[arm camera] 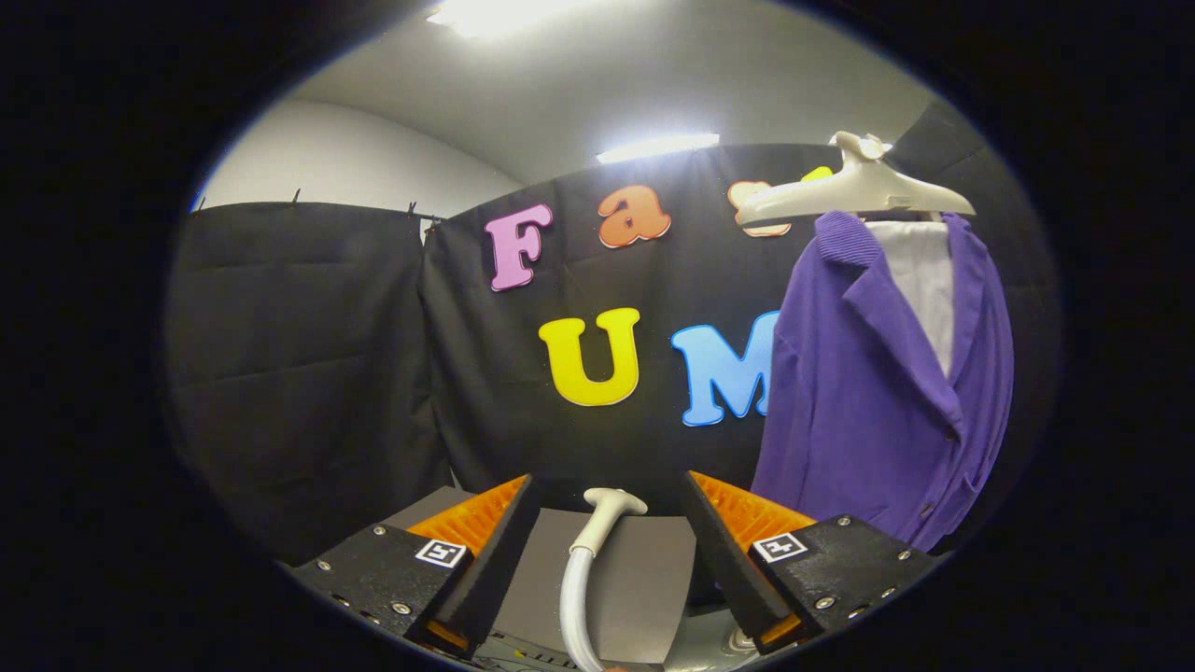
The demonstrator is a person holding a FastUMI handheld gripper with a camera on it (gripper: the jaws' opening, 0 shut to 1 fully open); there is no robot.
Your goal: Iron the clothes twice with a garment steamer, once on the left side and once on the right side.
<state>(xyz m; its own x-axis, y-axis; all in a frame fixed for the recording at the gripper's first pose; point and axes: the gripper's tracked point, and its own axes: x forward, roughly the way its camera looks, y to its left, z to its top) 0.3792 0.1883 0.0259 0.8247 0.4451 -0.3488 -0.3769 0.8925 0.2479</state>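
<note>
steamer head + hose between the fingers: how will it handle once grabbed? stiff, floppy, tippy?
The steamer head looks like hard moulded plastic, so probably rigid and somewhat slick to pinch. Its hose curves away below, so it likely flexes and tugs back as the head is lifted. The gripper is open with fingers either side, not touching; the head may swing before they close.

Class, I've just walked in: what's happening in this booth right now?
A hand-held claw is lined up on a garment steamer: its head and hose sit between the open fingers, which don't press on it yet. Beyond and to the right, a purple cardigan hangs over a white shirt on a hanger. Nothing is touching the clothes, so steaming looks not yet begun.
</note>
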